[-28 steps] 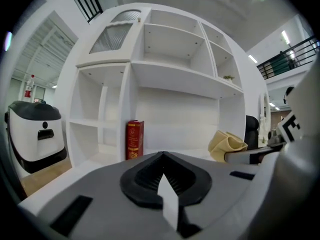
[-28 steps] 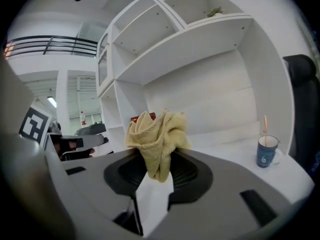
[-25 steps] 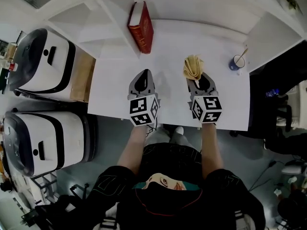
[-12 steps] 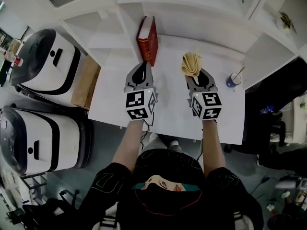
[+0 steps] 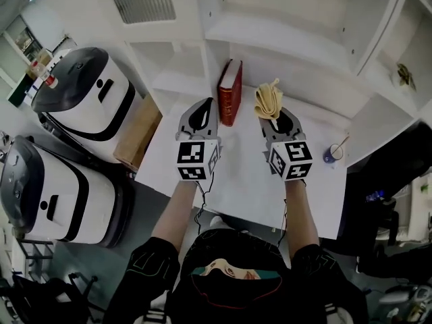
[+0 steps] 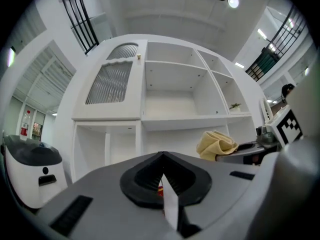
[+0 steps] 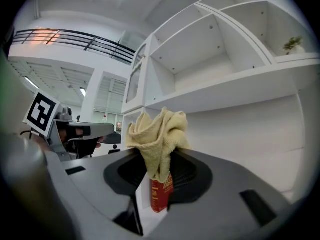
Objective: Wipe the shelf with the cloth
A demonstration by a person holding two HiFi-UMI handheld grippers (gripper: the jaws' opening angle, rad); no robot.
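Showed, from overhead, two hand-held tongs raised over a white table (image 5: 256, 181) before a white shelf unit (image 5: 270, 39). Pinched a crumpled yellow cloth (image 5: 268, 100) in the right gripper (image 5: 273, 115), jaws clamped on its lower fold, with the bunch standing up above the tips, in the air and short of the shelf boards. Pressed the left gripper's (image 5: 206, 104) jaws together with nothing between them. Stood a red book (image 5: 231, 101) upright at the shelf's foot, between the two grippers' tips. Placed a small blue cup (image 5: 332, 154) at the table's right side, well apart from the cloth. Flanked the table's left with two rounded white machines (image 5: 81, 93).
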